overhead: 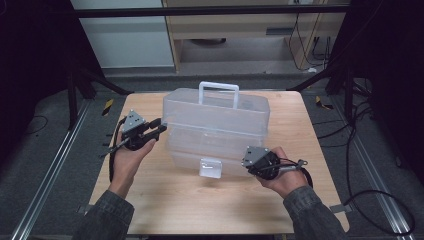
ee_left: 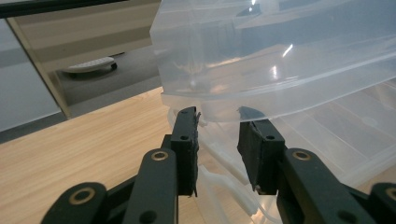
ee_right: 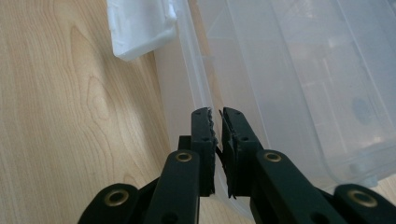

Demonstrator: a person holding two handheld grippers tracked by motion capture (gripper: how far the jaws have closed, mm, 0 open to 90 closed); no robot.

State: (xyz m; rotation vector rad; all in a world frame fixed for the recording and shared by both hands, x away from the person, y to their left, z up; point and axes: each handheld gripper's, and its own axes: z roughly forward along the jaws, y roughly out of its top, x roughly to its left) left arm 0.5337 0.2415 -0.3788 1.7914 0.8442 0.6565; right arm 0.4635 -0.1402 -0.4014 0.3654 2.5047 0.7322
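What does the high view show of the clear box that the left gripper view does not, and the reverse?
High view: the white handle, the front latch and the right gripper. Left gripper view: the jaws of the left gripper standing apart at the edge of the lid. Both: the clear box and the wooden table.

A clear plastic storage box [overhead: 215, 131] stands on the wooden tabletop [overhead: 165, 205], near the middle and toward the far edge. Its lid [overhead: 216, 111] is tilted up at the front, leaving a gap above the base [overhead: 200, 150]. A white carry handle [overhead: 218, 93] stands upright on the lid. A white latch [overhead: 210, 167] hangs at the front of the base.
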